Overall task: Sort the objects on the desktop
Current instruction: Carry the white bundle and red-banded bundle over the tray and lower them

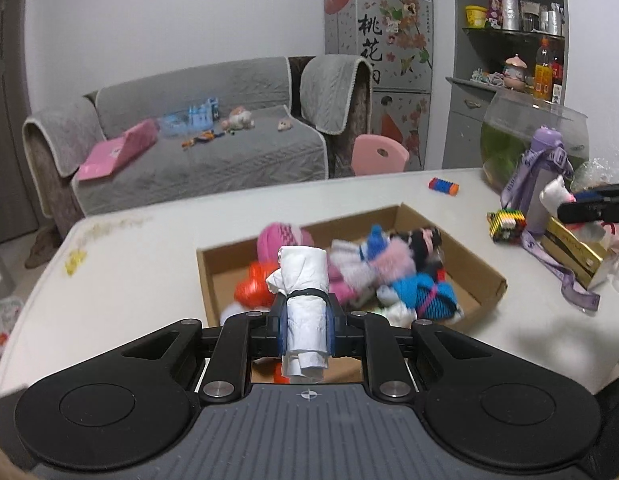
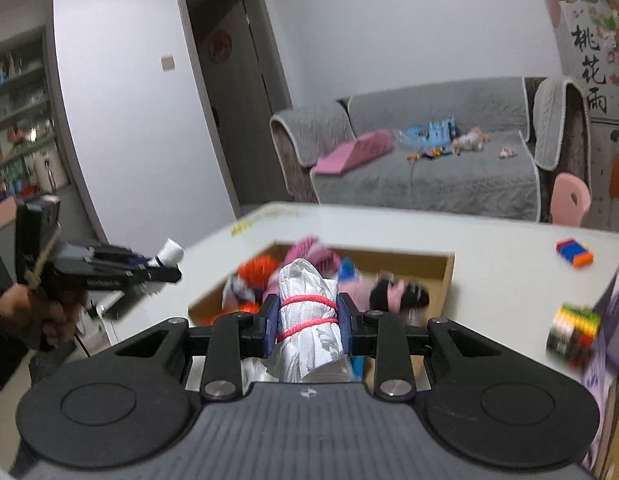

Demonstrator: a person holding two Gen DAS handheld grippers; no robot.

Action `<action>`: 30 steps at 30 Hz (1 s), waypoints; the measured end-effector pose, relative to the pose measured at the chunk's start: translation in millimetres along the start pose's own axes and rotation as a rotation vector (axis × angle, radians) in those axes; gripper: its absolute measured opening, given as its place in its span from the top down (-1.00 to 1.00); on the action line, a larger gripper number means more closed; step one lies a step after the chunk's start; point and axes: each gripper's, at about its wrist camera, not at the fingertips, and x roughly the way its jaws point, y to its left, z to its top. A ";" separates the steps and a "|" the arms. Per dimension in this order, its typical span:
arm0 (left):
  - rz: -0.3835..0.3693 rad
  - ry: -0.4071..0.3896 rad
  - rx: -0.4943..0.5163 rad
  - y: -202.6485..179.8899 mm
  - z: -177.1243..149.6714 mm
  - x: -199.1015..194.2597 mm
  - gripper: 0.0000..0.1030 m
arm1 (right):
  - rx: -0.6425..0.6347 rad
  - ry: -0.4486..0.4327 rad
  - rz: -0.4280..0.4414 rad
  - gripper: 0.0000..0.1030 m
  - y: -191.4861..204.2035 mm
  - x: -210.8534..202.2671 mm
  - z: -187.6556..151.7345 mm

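My left gripper (image 1: 305, 320) is shut on a white rolled cloth (image 1: 303, 280) tied with a black band, held above the near edge of an open cardboard box (image 1: 485, 268). My right gripper (image 2: 308, 322) is shut on a white rolled bundle (image 2: 309, 296) tied with red bands, above the same cardboard box (image 2: 445, 268). The box holds several soft items: a pink knit thing (image 1: 277, 236), an orange one (image 1: 251, 288), blue socks (image 1: 429, 296). The left gripper also shows at the left of the right wrist view (image 2: 165, 264); the right gripper shows at the right edge of the left wrist view (image 1: 589, 204).
A small brick block (image 1: 443, 185) and a multicoloured cube (image 1: 505, 220) lie on the white table (image 1: 149, 264). A purple bottle with strap (image 1: 543, 176), a fishbowl (image 1: 521, 136) and a yellow box (image 1: 573, 248) stand at the right. A grey sofa (image 1: 213, 148) stands behind.
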 end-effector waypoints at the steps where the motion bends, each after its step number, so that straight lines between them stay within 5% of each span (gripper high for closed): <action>1: 0.007 -0.005 0.013 -0.4 5.1 2.1 0.57 | 0.005 -0.006 0.001 0.47 -2.3 3.0 5.9; 15: -0.003 -0.013 0.093 -14.6 44.9 43.3 0.57 | 0.006 0.007 0.042 0.47 -19.0 56.9 44.4; 30: -0.050 0.079 0.117 -14.5 35.0 101.0 0.56 | 0.001 0.109 0.013 0.47 -25.1 108.7 43.2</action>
